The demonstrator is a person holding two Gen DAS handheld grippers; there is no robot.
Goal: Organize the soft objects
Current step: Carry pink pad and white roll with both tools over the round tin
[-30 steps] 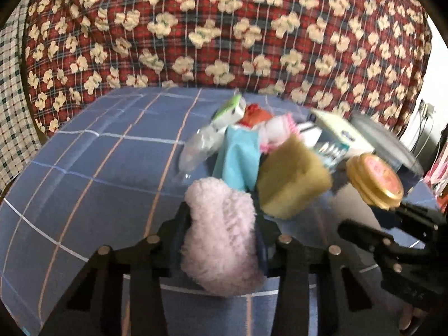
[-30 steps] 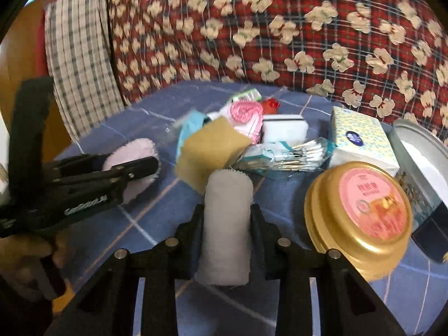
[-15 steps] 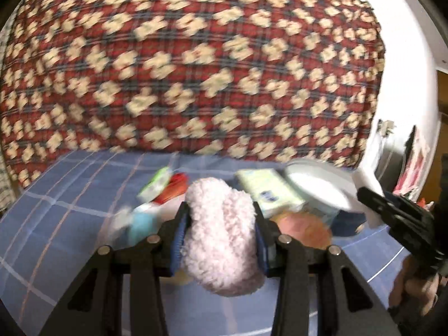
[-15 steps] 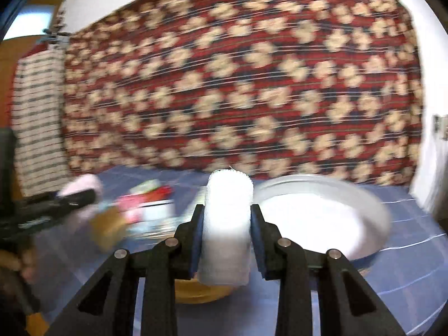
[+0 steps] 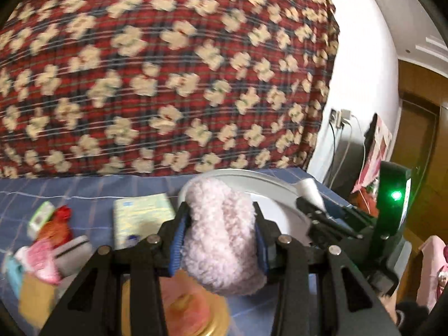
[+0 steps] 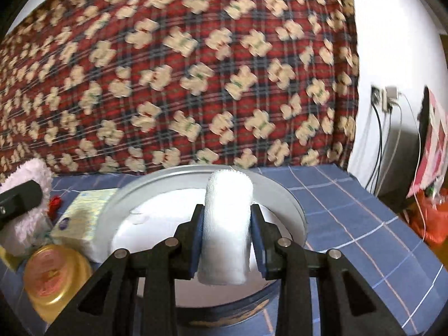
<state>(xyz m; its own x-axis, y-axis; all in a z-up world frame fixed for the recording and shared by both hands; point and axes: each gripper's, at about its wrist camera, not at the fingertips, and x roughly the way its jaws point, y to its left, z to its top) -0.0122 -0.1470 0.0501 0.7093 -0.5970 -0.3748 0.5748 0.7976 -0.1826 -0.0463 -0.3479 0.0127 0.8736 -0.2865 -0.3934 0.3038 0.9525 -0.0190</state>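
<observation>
Both tongs are loaded. From the left wrist, the left tongs are clamped on a fluffy pink pad, which bulges out above and below the pads. Just beyond and to the right of them sits a round tin; what shows of its pale inside looks empty. Further right the right tongs reach over the tin's rim with a white roll at their tip. Left of the left tongs lies a yellow-green tissue pack, and further left a blurred heap of small things on the blue checked bedcover. Below the tongs a gold lid shows, blurred.

From the right wrist, the right tongs are pressed onto the white roll, held upright between the pads directly over the tin's open mouth. Nothing can be seen inside it but the white bottom. Off to the left, the pink pad rides in the left tongs, near the tin but outside its rim; beneath it sit the tissue pack and the gold lid.

I'd judge this the carry-to-container step. Next, the roll needs lowering into the tin and the pads easing apart, while the pink pad must first get over the rim, with the two tongs keeping out of each other's way.
</observation>
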